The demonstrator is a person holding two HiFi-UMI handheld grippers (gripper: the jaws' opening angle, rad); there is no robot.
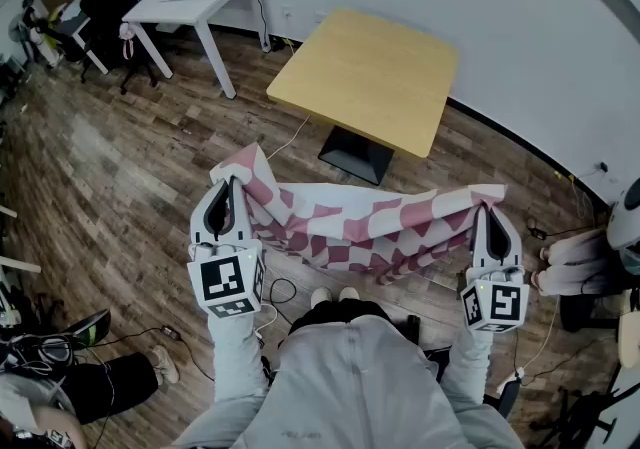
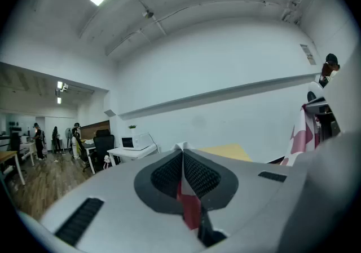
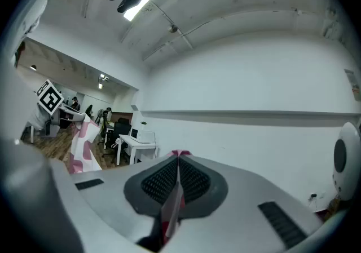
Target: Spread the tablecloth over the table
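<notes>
Right gripper pinching tablecloth, span head-view only

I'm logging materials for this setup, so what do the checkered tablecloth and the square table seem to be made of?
The tablecloth: thin matte fabric, probably woven, since it sags and creases softly. The table: top looks like light wood or wood-look laminate, smooth and evenly tan; its dark base may be metal, hard to tell.

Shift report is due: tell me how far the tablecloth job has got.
Done: the left tongs and right tongs are each shut on the upper edge of the checked tablecloth. In hand: it hangs stretched between them, short of the wooden table. Left: the tabletop is bare; the cloth has to go over it.
</notes>
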